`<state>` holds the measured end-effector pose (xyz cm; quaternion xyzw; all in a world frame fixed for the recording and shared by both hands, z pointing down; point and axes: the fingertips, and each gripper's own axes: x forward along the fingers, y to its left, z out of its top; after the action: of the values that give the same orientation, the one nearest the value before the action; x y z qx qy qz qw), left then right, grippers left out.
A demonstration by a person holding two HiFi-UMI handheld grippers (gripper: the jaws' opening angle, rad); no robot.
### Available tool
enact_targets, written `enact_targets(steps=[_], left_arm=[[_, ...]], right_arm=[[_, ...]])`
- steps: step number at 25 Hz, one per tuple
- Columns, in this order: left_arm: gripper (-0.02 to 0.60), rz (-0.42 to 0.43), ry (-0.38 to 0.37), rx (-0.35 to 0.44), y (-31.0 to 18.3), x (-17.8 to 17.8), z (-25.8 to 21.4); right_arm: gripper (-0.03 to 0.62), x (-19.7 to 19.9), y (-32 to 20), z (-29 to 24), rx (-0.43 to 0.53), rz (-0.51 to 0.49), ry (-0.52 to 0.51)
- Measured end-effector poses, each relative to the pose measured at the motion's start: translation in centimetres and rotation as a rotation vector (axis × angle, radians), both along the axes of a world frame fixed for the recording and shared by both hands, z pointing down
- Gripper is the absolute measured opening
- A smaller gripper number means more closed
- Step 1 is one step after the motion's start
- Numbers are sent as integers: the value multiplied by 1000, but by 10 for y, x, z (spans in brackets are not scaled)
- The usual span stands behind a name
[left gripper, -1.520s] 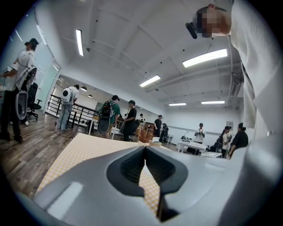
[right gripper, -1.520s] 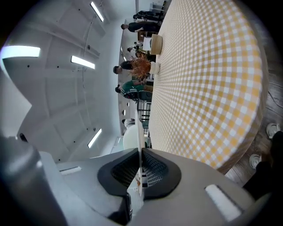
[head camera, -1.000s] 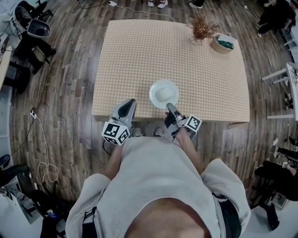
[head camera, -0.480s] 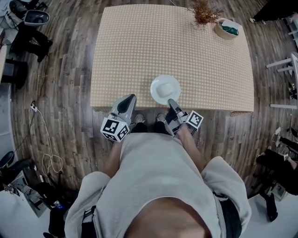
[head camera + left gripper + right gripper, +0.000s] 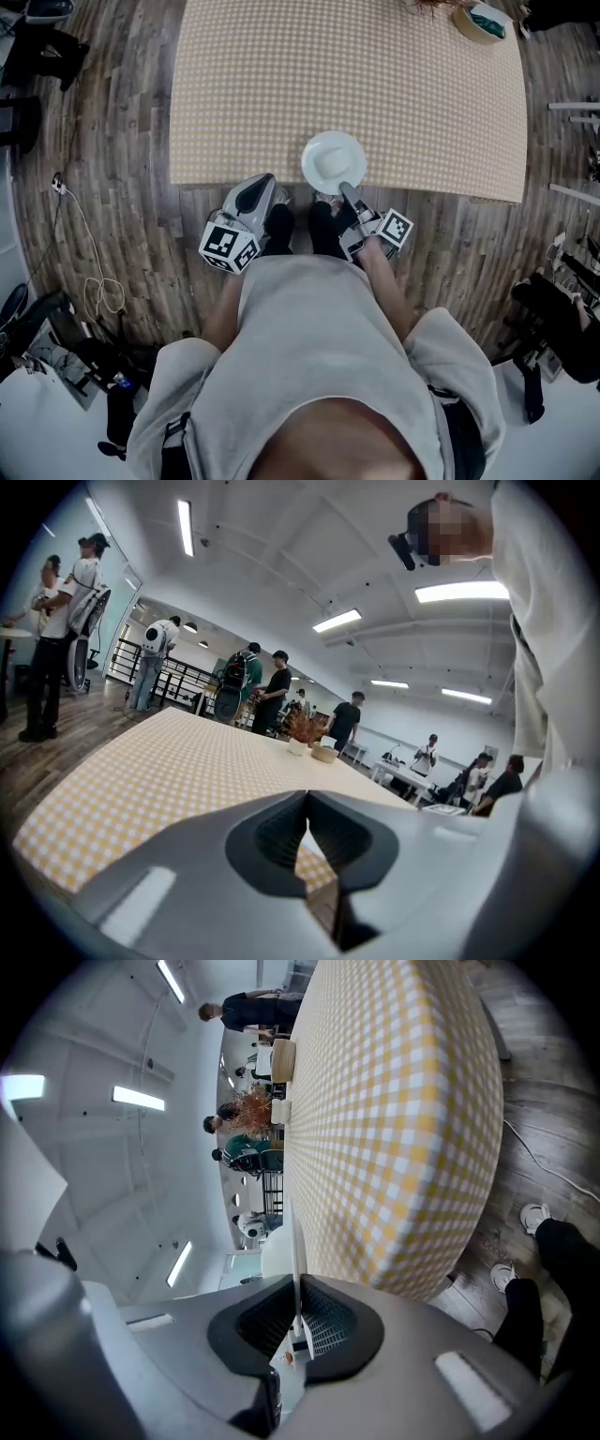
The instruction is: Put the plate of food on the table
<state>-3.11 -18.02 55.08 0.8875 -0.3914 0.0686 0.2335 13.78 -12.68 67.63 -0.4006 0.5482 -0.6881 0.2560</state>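
Note:
A white plate (image 5: pixel 334 162) with a pale mound of food hangs over the near edge of the yellow-checked table (image 5: pixel 281 84). My right gripper (image 5: pixel 348 193) is shut on the plate's near rim; in the right gripper view the thin rim (image 5: pixel 296 1269) runs edge-on between the pads. My left gripper (image 5: pixel 255 194) sits just below the table's near edge, left of the plate. Its jaws are shut with nothing between them, tips (image 5: pixel 307 801) pointing across the tabletop.
A dried-plant vase (image 5: pixel 301 730) and a small basket (image 5: pixel 479 22) stand at the table's far right corner. The person's dark shoes (image 5: pixel 298 228) are on the wood floor under the near edge. Cables (image 5: pixel 89 272) lie left; people stand beyond the table (image 5: pixel 272 691).
The view has tilted so the table sits higher in the picture. The plate and both grippers have shifted up toward the table's near edge; the grip on the plate holds.

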Motion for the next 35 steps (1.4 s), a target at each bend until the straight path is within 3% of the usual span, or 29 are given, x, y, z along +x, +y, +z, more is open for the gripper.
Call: enact_targets(steps=[9, 18, 35], left_arm=[[9, 6, 2, -76, 14, 5, 29], [9, -19, 2, -80, 32, 0, 23], [9, -118, 5, -112, 25, -39, 38]], right_arm=[[15, 2, 10, 19, -27, 18, -20], [17, -1, 2, 13, -3, -9, -21], [18, -14, -168, 19, 49, 18, -33]])
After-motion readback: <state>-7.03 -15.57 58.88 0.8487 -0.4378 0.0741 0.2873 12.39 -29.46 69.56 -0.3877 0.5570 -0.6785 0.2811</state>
